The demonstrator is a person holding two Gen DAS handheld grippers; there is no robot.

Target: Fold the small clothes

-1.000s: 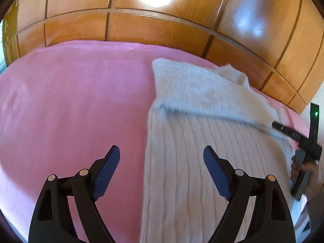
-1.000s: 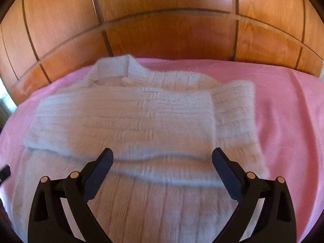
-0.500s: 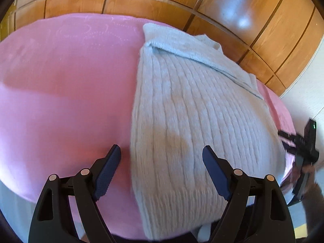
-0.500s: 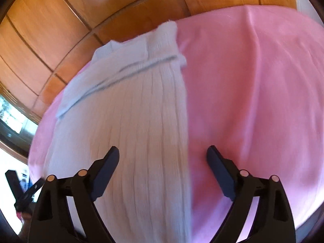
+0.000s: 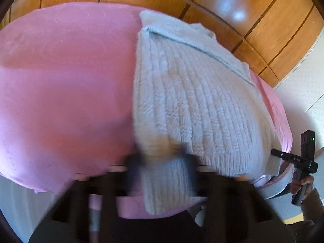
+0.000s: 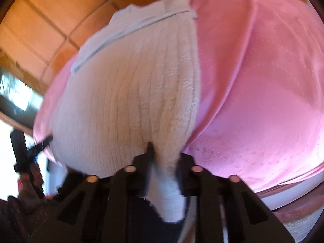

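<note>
A pale grey ribbed knit sweater point(image 5: 198, 101) lies lengthwise on a pink bed cover point(image 5: 66, 93), its sleeves folded across the far end. My left gripper point(image 5: 162, 162) is shut on the sweater's near left hem corner, and the view is blurred. My right gripper point(image 6: 164, 158) is shut on the near right hem corner of the sweater point(image 6: 129, 93). The right gripper also shows in the left wrist view point(image 5: 291, 160) at the sweater's right edge. The left gripper shows in the right wrist view point(image 6: 40, 143) at the lower left.
A wooden panelled headboard point(image 5: 253, 14) runs behind the bed. The pink cover point(image 6: 263, 85) spreads wide on both sides of the sweater. The near bed edge point(image 6: 283, 190) lies just below the grippers. A white wall point(image 5: 303, 85) stands at the right.
Both grippers moved down to the sweater's near hem and went from open to shut on its two corners.
</note>
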